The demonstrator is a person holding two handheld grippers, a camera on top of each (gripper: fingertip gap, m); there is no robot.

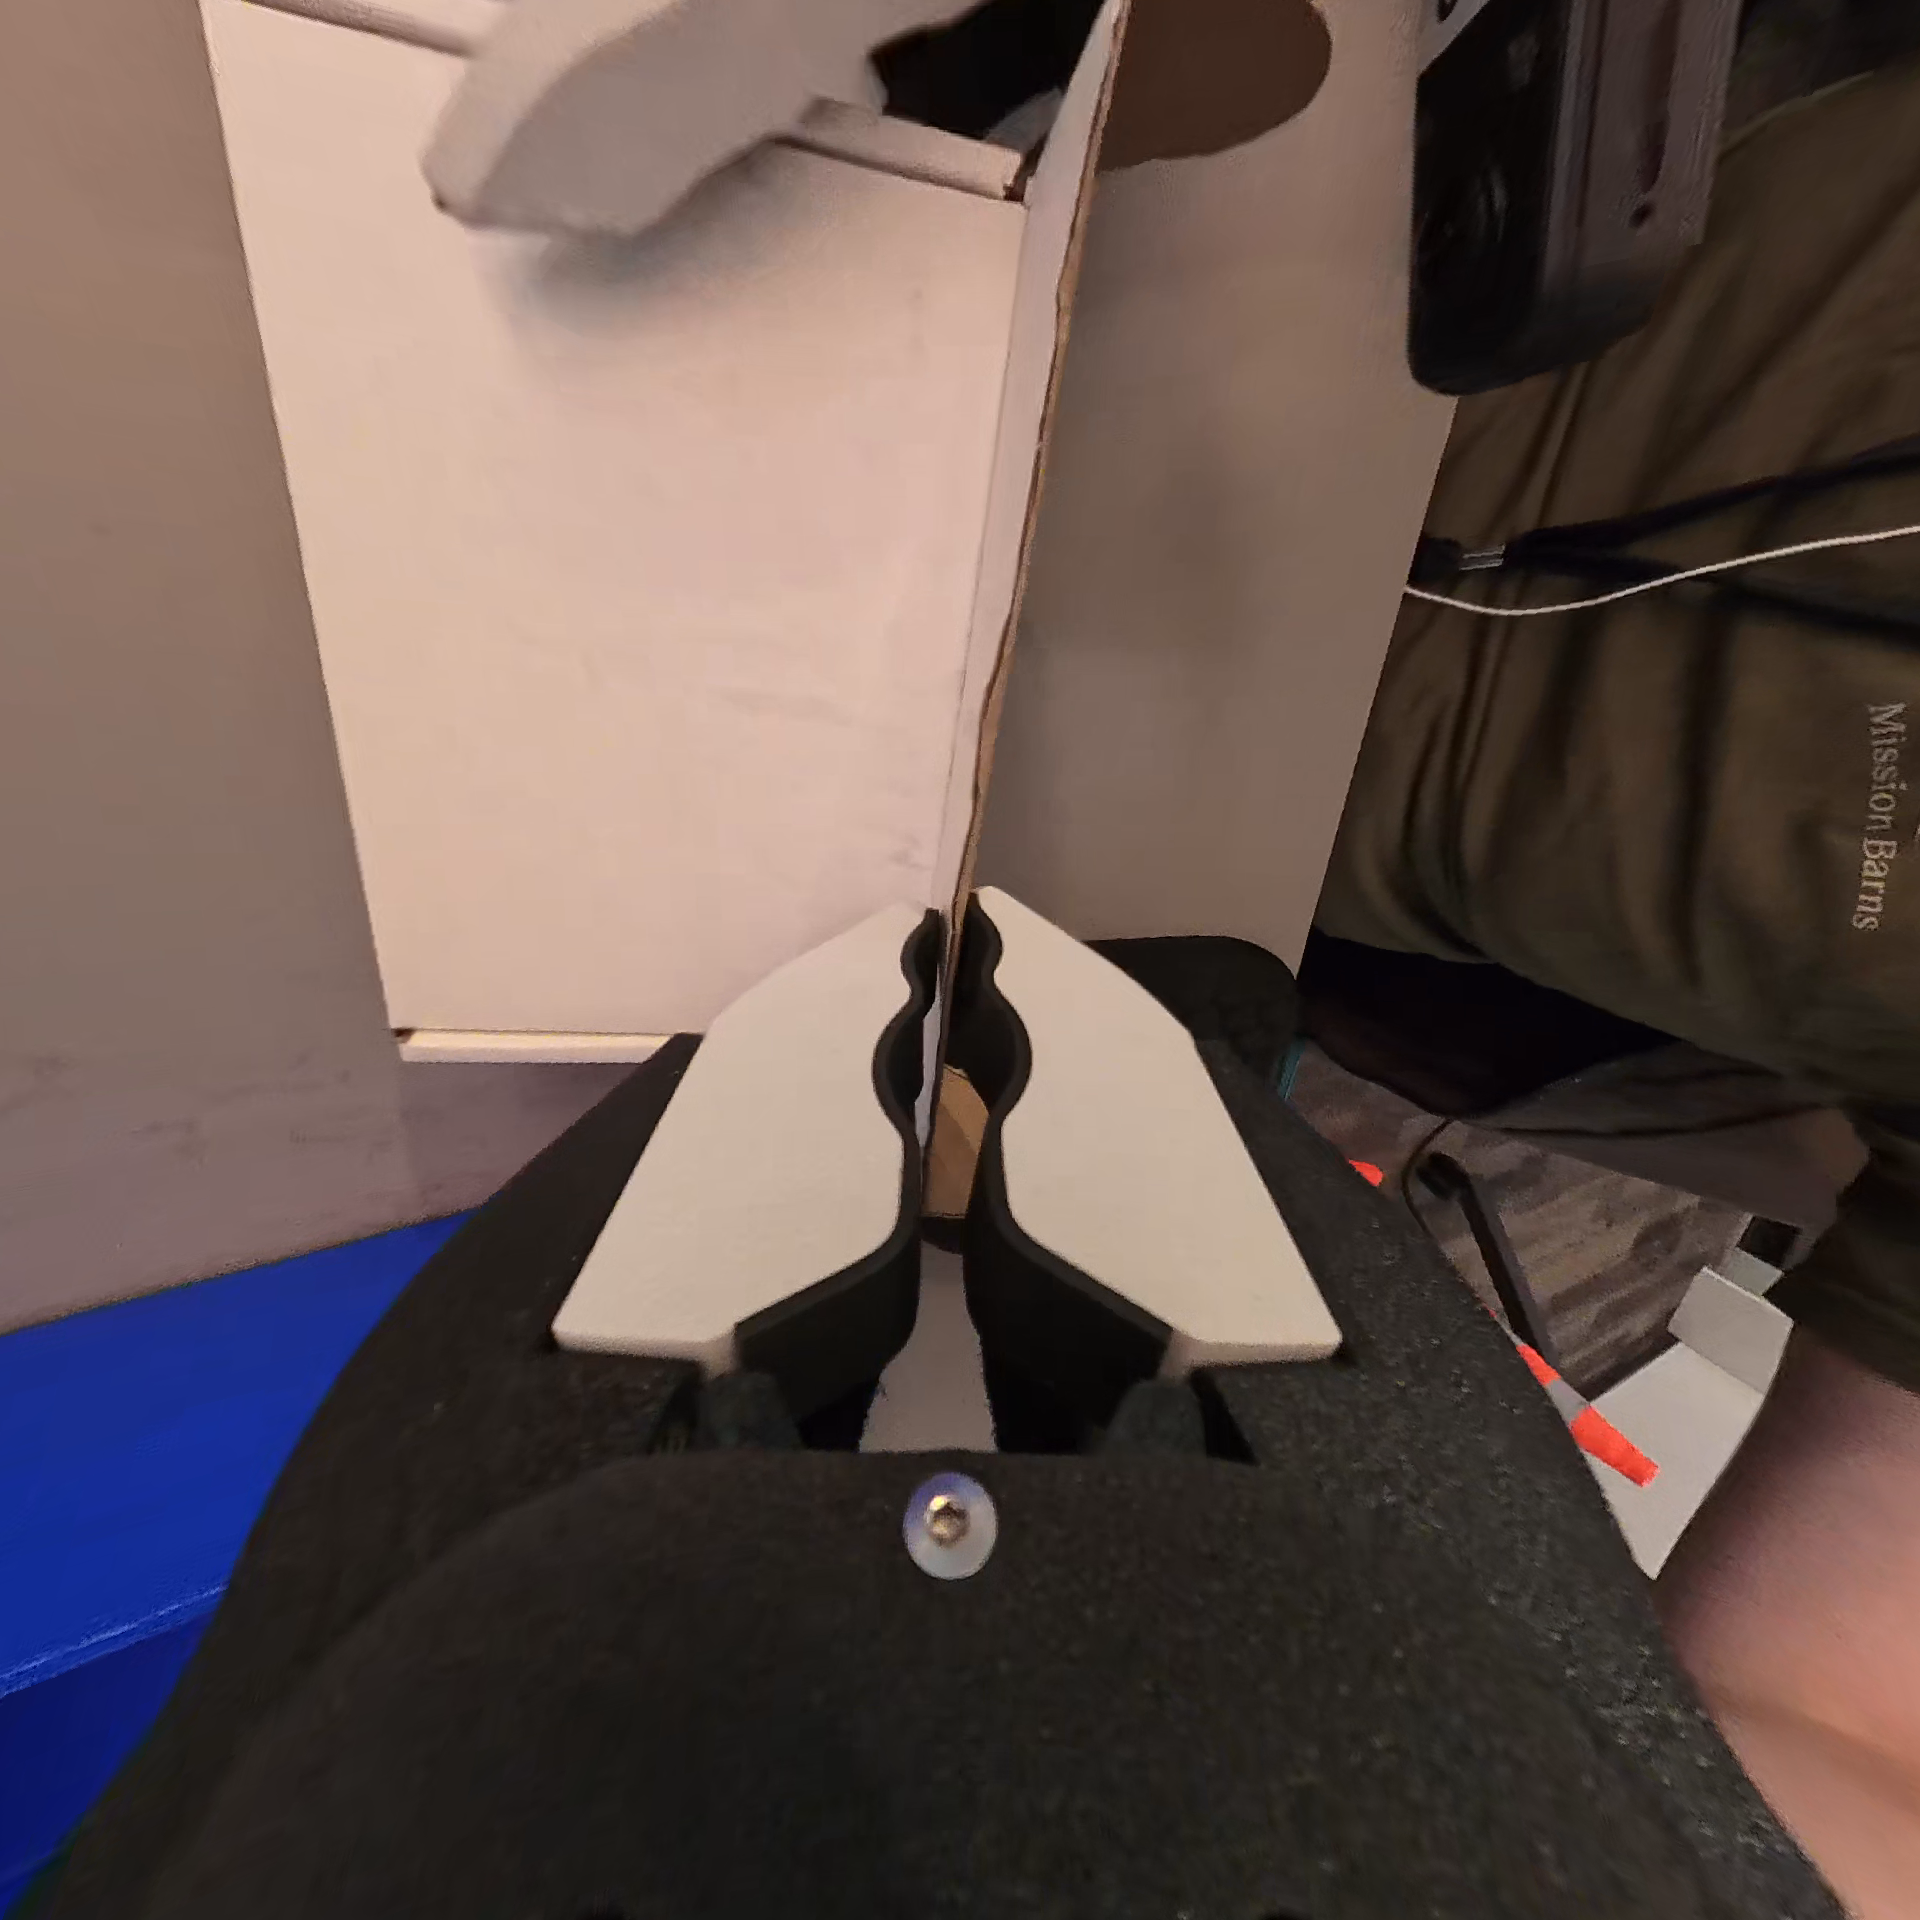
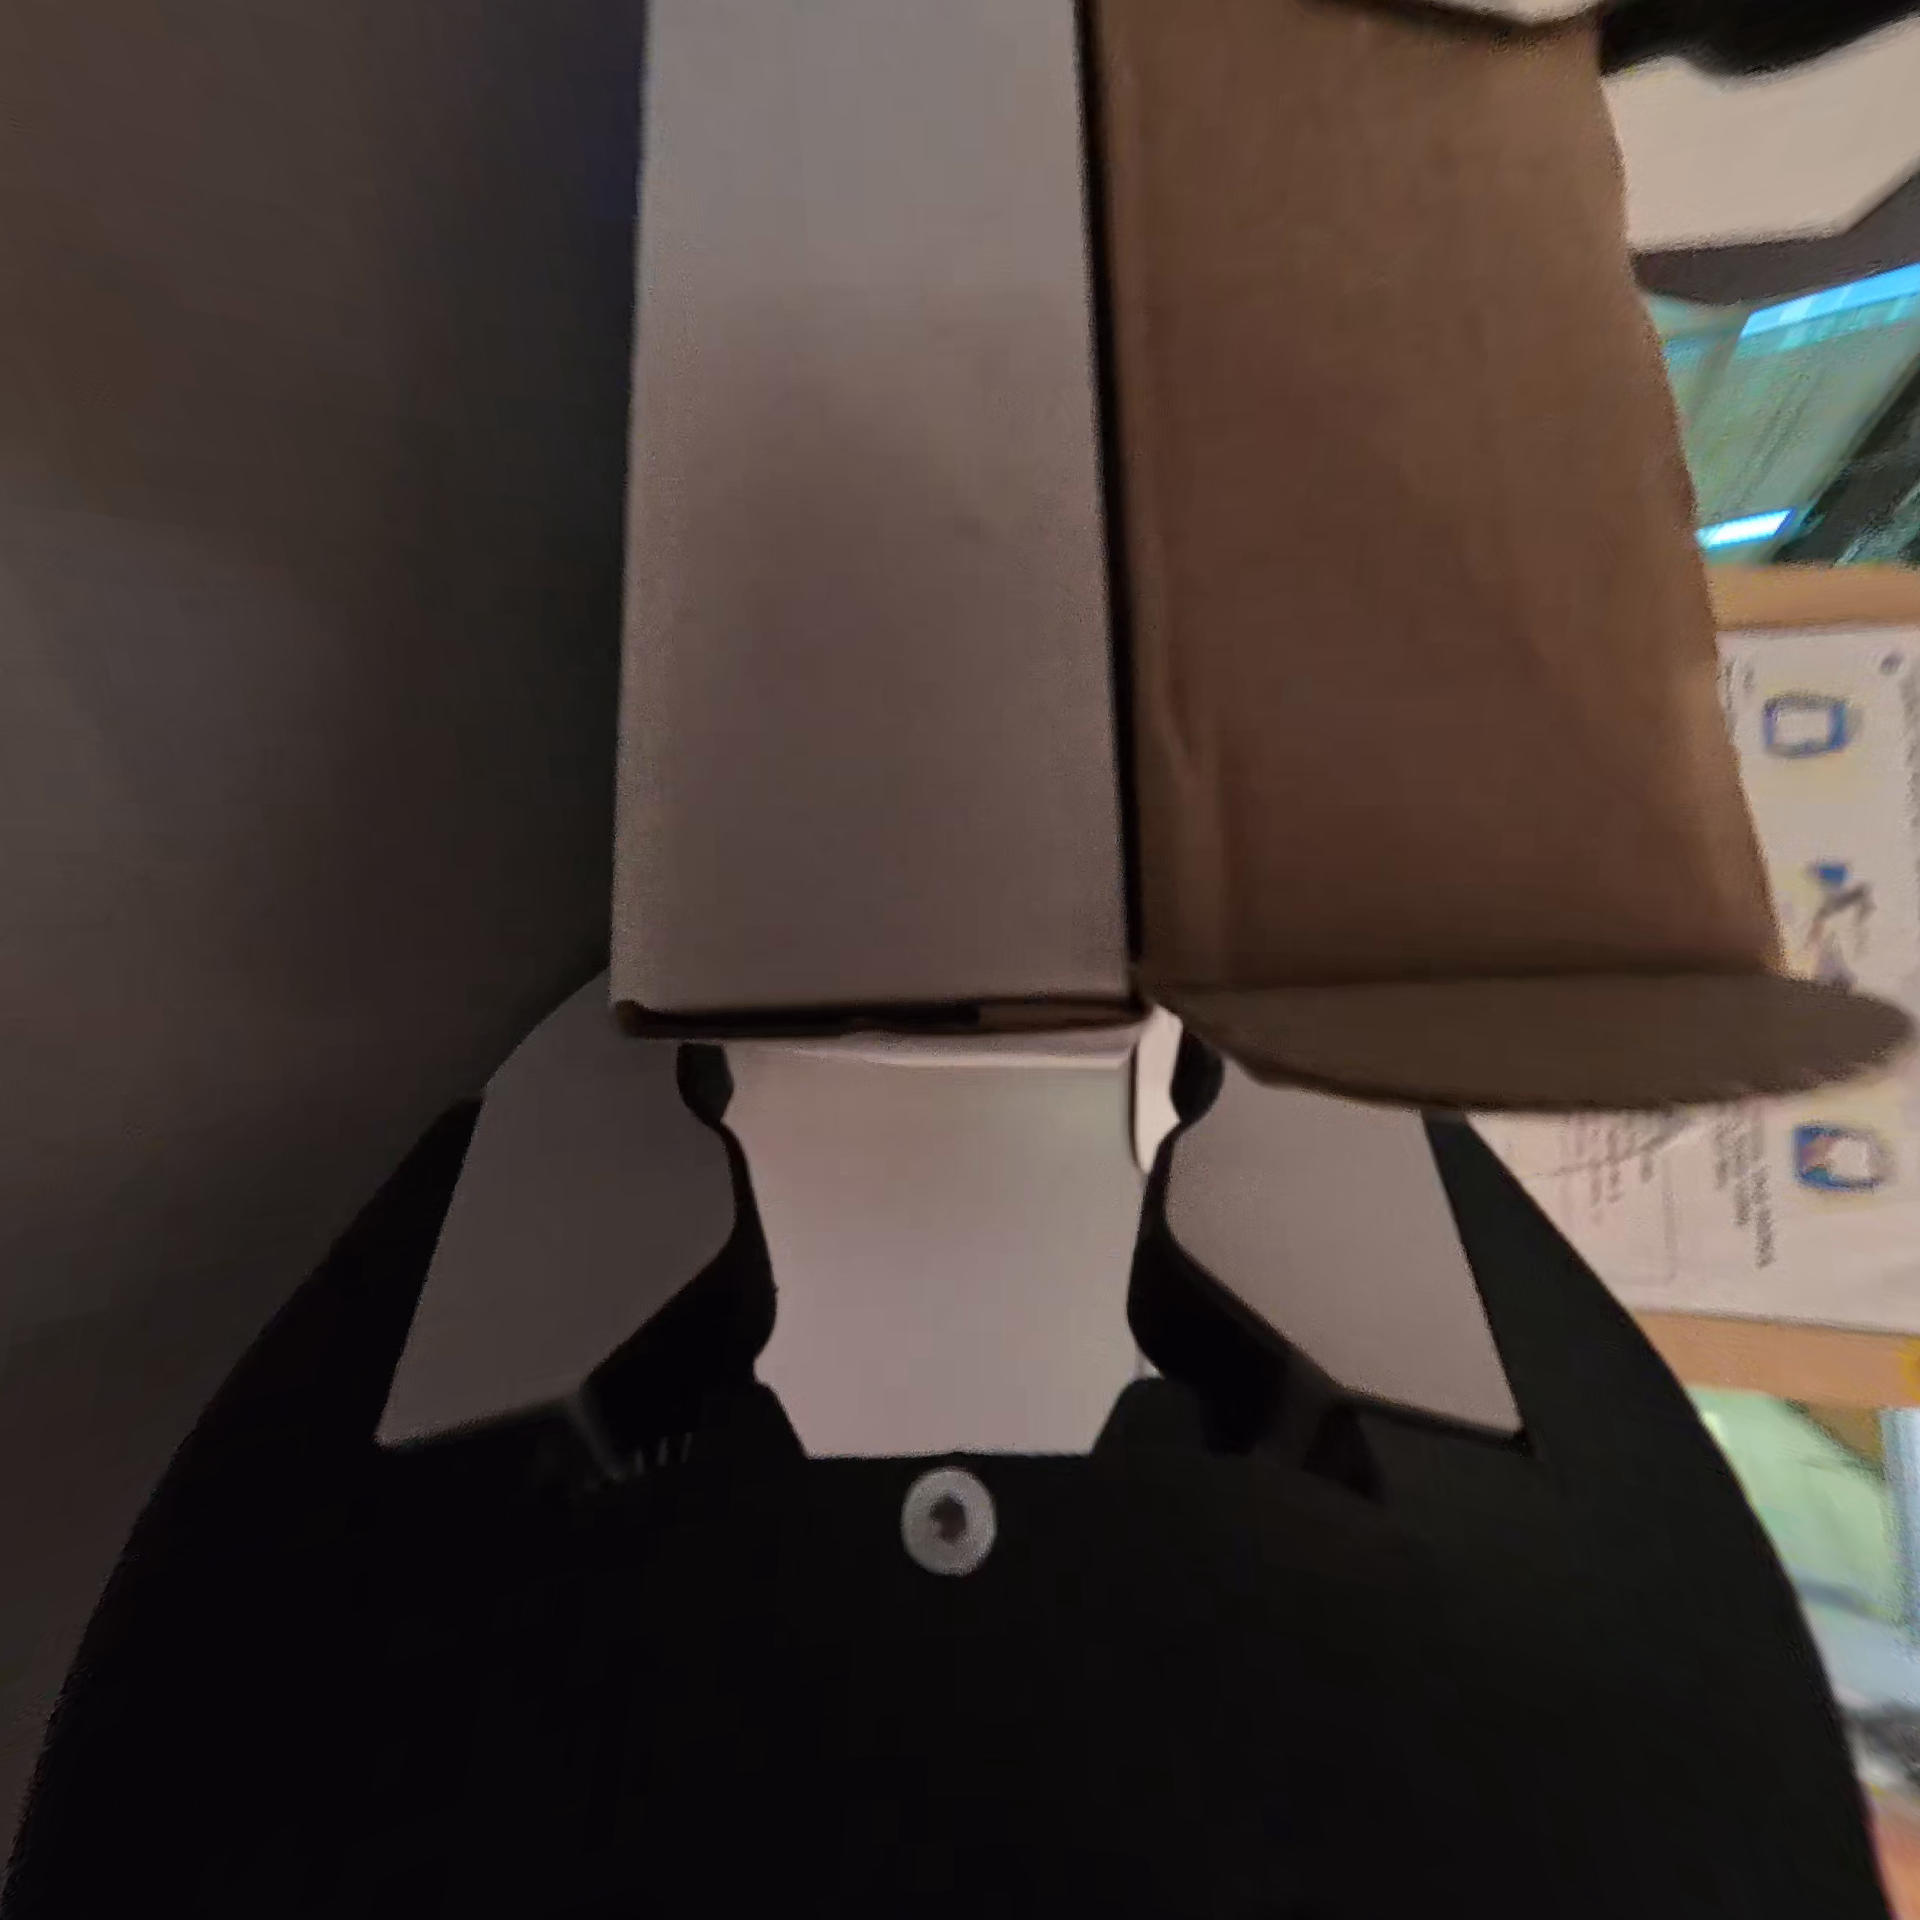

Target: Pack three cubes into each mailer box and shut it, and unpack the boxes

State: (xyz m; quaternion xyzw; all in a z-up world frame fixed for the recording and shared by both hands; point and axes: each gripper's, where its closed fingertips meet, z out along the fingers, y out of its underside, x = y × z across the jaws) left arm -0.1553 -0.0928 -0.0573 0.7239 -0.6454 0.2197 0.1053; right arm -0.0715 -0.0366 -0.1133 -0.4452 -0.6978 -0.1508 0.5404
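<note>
Left claw (image 1: pixel 954 925): the two pale, flat-faced fingers with black wavy inner pads are pressed together on the thin edge of a cardboard flap (image 1: pixel 1039 520). The flap is white on its outer face and raw brown on the inner one, with corrugated fluting along the cut edge. It stands edge-on and runs straight away from the claw.

The flap belongs to the white mailer box (image 1: pixel 644 582), which fills the middle of the left wrist view. Its surface is matte and smooth, with faint scuffs. At the far end of the box the right claw (image 1: pixel 623 114) appears blurred, its pale fingers at the box's top corner.

In the right wrist view the same box (image 2: pixel 862 623) is seen end-on as a narrow white panel with crisp folded corners. The open brown lid (image 2: pixel 1403 571) lies beside it on the right, its rounded tab nearest the camera. The right claw (image 2: pixel 940 1081) is spread, with one finger on each side of the box end. Whether the black pads touch the card cannot be told.

Blue sheet (image 1: pixel 156 1507), glossy, lower left of the left wrist view. The person's olive quilted jacket (image 1: pixel 1662 727) fills the right side of that view. No cubes are visible in either view.
</note>
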